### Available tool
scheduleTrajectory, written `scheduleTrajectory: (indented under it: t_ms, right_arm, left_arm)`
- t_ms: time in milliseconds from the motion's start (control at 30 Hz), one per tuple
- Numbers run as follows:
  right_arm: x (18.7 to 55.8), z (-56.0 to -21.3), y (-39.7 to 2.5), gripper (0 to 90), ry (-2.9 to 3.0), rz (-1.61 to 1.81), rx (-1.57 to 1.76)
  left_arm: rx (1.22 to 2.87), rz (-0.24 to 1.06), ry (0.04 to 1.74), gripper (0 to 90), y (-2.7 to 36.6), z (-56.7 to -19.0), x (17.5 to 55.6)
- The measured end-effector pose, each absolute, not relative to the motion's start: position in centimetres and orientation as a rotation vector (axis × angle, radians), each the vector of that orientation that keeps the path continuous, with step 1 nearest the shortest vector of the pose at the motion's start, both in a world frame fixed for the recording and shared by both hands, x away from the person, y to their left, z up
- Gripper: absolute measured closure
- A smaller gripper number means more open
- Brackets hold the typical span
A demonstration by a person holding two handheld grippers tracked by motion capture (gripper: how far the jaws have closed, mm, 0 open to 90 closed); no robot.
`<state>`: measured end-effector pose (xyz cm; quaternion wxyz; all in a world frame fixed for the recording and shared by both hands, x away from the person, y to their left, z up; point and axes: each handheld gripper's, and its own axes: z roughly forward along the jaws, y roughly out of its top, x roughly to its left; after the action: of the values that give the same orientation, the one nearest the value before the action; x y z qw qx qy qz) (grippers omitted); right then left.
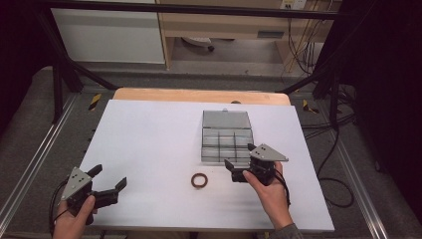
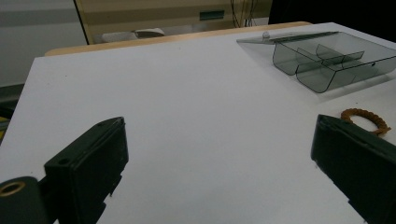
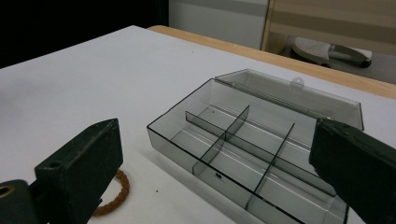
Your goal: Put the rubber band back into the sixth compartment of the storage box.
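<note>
The left gripper (image 1: 108, 181) sits at seven o'clock on the white table (image 1: 149, 149), jaws wide apart, holding nothing. The right gripper (image 1: 241, 162), at five o'clock, is likewise spread and empty. The brown braided ring (image 1: 200, 180) lies flat just at its nine o'clock side, far nearer it than the left. Beyond, toward one o'clock, the clear divided box (image 1: 226, 142) stands open, compartments apparently empty.
</note>
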<state>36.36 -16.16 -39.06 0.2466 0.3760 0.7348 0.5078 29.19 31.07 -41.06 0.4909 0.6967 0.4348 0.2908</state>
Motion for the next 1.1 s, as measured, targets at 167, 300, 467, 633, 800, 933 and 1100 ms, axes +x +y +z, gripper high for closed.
scheduleTrajectory:
  t_ms: [167,300,467,633,800,933,1100]
  right_arm:
    - [36.9,-38.7,-15.3,3.7,2.021,1.393,1.024]
    - [37.2,-38.6,-14.8,3.8,2.036,1.400,1.017]
    - [37.5,-38.9,-13.8,2.8,2.063,1.393,1.013]
    - [37.4,-39.3,-13.0,2.8,2.096,1.384,0.997]
    - [37.3,-39.5,-12.5,2.4,2.122,1.382,0.986]
    - [37.1,-39.8,-12.1,2.6,2.128,1.374,0.990]
    - [37.0,-40.1,-11.6,3.2,2.149,1.374,0.993]
  left_arm:
    - [1.693,0.705,1.056,4.2,31.1,-41.1,29.2]
    - [1.691,0.706,1.056,4.2,31.1,-41.1,29.2]
    - [1.696,0.702,1.054,4.2,31.0,-41.1,29.2]
    - [1.704,0.699,1.051,4.2,30.9,-41.2,29.3]
    - [1.712,0.697,1.040,4.1,30.6,-41.2,29.3]
    - [1.713,0.692,1.046,4.2,30.6,-41.3,29.3]
    - [1.715,0.689,1.039,4.2,30.5,-41.3,29.3]
